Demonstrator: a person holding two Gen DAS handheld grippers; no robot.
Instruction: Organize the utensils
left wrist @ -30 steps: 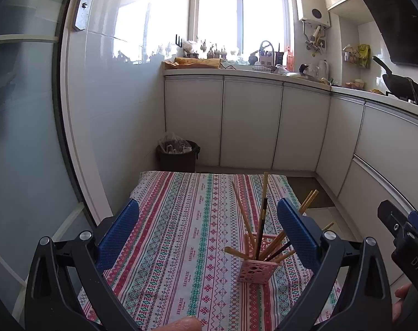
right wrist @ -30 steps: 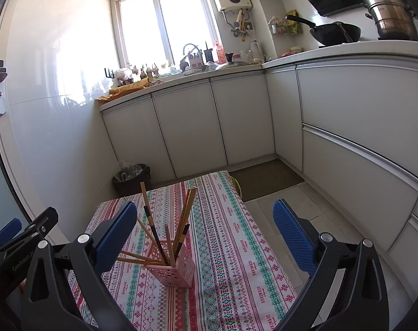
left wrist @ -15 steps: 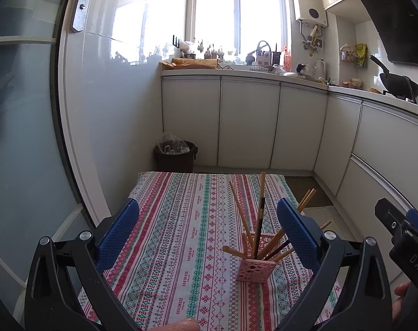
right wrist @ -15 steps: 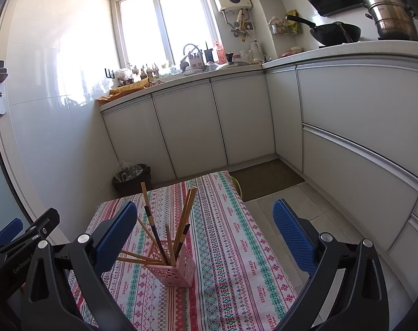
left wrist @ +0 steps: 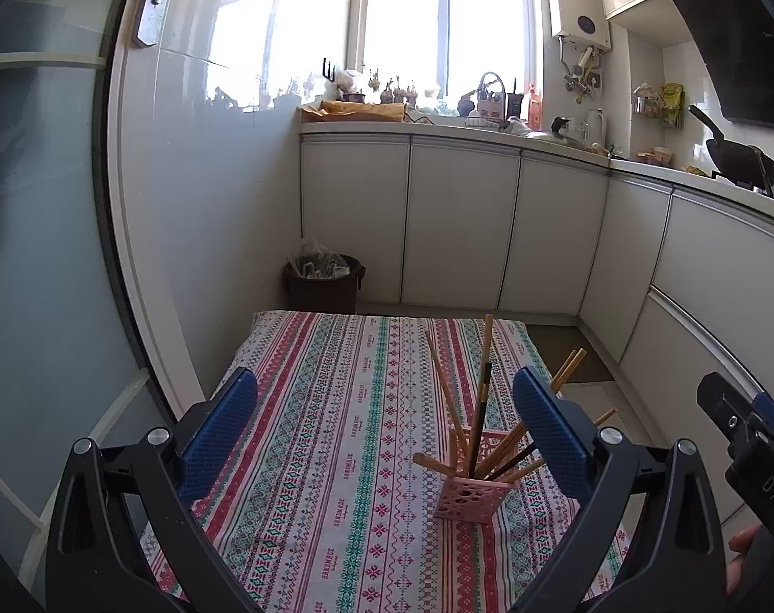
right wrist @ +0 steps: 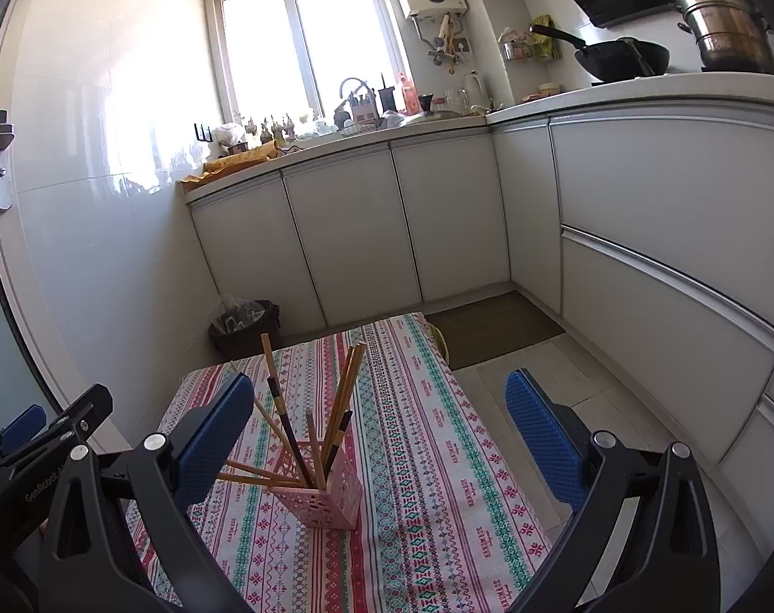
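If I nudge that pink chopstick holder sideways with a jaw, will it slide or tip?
Likely to tip: the pink holder looks narrow, thin and perforated, so probably light. The chopsticks stand far above its rim and splay outward, raising the weight. The patterned tablecloth may grip or bunch under its base.

The desk (left wrist: 336, 408), covered in a striped patterned cloth, carried a pink perforated plastic holder (left wrist: 471, 493) of chopsticks near its right edge.

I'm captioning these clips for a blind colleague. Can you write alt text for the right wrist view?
A pink holder full of chopsticks stands on a striped tablecloth, seen past the open, empty right gripper. White kitchen cabinets and a bright window lie behind; the left gripper shows at the left edge.
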